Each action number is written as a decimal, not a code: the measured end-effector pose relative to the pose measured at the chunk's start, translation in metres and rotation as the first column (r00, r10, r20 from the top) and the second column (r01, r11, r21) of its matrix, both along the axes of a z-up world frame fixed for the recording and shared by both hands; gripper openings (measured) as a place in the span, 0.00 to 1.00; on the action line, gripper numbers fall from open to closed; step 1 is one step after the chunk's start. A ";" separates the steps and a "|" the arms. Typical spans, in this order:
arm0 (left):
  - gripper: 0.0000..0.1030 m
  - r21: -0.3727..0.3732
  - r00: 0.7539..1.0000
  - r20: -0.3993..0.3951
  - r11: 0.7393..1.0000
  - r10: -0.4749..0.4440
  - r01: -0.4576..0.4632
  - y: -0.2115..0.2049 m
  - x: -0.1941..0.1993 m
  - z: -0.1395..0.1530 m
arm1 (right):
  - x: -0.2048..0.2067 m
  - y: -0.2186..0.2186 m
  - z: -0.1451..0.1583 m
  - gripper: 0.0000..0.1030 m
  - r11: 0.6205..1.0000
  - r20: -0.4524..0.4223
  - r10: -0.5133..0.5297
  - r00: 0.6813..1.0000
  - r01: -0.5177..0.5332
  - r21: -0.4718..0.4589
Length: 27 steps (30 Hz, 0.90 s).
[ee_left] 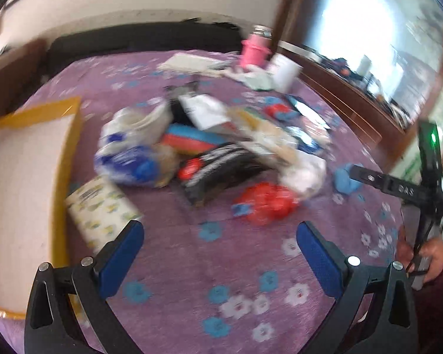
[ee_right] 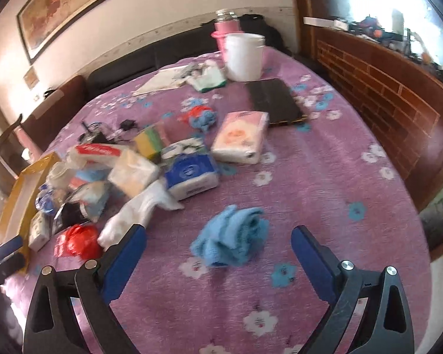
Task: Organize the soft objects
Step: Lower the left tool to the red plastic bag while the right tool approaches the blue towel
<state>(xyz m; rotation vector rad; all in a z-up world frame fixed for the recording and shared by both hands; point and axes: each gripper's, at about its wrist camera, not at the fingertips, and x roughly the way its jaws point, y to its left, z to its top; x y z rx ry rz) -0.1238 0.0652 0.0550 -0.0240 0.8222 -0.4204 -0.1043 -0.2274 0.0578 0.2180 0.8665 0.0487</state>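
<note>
A heap of soft things lies on the purple flowered cloth [ee_right: 310,183]. My right gripper [ee_right: 218,244] is open and empty just in front of a crumpled light blue cloth [ee_right: 233,236]. White socks [ee_right: 138,215], tissue packs [ee_right: 189,174] and a pink tissue pack [ee_right: 240,135] lie beyond it. My left gripper [ee_left: 220,242] is open and empty above bare cloth. Ahead of it are a red plastic bag [ee_left: 265,203], a black packet [ee_left: 221,171], a blue-white bag [ee_left: 130,159] and a patterned tissue pack [ee_left: 102,209]. The blue cloth also shows in the left wrist view [ee_left: 344,178].
A yellow-rimmed box [ee_left: 23,177] stands at the left edge; it also shows in the right wrist view [ee_right: 17,206]. A white bucket [ee_right: 245,56], pink flask [ee_right: 221,29] and dark tablet case [ee_right: 274,103] stand at the far side. A wooden sideboard [ee_right: 398,103] runs along the right.
</note>
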 end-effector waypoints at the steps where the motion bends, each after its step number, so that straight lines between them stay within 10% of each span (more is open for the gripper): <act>1: 1.00 0.000 1.000 0.014 1.000 -0.023 0.023 -0.007 0.001 0.000 | 0.000 0.003 0.000 0.96 1.000 0.002 0.000 1.000 0.000 -0.011; 12: 0.92 0.126 0.967 -0.002 0.959 -0.255 0.254 -0.078 0.038 -0.018 | -0.004 -0.023 -0.007 0.95 0.998 -0.023 -0.063 0.998 0.063 0.010; 19: 0.47 0.079 0.953 -0.130 0.955 -0.275 0.286 -0.086 0.054 -0.041 | -0.005 -0.012 0.007 0.96 1.000 0.009 -0.030 1.000 0.030 -0.002; 23: 0.44 0.062 0.958 -0.122 0.961 -0.259 0.268 -0.083 0.049 -0.039 | 0.008 -0.011 -0.007 0.95 0.998 -0.042 -0.057 0.997 0.056 -0.023; 27: 0.44 0.032 0.966 -0.092 0.969 -0.242 0.245 -0.073 0.040 -0.027 | 0.013 -0.013 -0.017 0.73 0.998 -0.078 -0.063 0.995 0.063 -0.002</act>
